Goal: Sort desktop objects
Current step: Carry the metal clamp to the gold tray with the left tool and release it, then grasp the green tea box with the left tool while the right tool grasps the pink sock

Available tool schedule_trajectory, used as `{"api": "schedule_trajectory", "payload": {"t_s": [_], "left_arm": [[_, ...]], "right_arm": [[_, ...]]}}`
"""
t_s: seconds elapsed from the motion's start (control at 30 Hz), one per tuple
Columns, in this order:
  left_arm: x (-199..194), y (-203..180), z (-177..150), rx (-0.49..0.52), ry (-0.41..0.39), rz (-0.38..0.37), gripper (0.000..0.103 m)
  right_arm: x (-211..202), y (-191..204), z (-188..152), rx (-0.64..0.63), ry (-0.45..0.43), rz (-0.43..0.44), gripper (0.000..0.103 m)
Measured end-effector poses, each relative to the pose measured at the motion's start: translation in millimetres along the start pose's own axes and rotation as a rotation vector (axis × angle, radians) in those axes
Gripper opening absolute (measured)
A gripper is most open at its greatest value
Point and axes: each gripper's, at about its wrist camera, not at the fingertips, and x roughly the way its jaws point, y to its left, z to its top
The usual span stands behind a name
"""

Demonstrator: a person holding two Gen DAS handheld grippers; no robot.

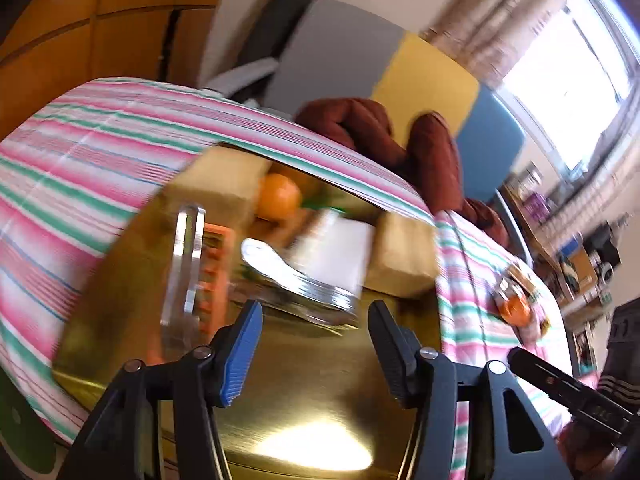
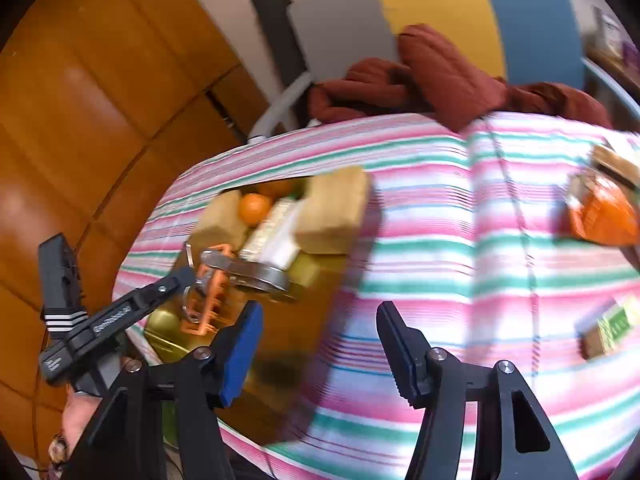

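- The gold tray (image 1: 304, 360) is lying on the striped cloth (image 1: 80, 168) of the desk and serving as the collecting place; sorted things are crowding its far end.
- Two tan blocks (image 1: 220, 184) are standing at the tray's far corners, with an orange (image 1: 279, 197), a white box (image 1: 336, 252) and an orange rack (image 1: 212, 272) between and in front of them, so the near part is staying free for more.
- The left claw (image 1: 312, 348) is hovering over that bare near part, released, nothing between its jaws.
- The right claw (image 2: 320, 348) is hanging released at the tray's right edge, over the cloth, also empty.
- An orange packet (image 2: 604, 216) and a green box (image 2: 612, 324) are lying unsorted on the cloth, well apart from the tray; judged, these are awaiting pickup.
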Motion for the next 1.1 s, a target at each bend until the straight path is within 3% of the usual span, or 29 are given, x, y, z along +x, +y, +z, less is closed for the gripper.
{"api": "schedule_trajectory", "payload": {"t_s": [0.27, 0.6, 0.87, 1.1], "left_arm": [[18, -91, -23, 0.197, 0.096, -0.130, 0.059], [60, -202, -67, 0.452, 0.246, -0.240, 0.060], [91, -278, -97, 0.636, 0.320, -0.342, 0.060], [118, -320, -114, 0.732, 0.357, -0.324, 0.060]], "right_arm": [[-36, -81, -28, 0.159, -0.038, -0.095, 0.064], [-82, -186, -66, 0.355, -0.068, -0.241, 0.065], [-121, -238, -47, 0.254, -0.047, -0.404, 0.065], [-137, -273, -24, 0.177, -0.048, -0.487, 0.067]]}}
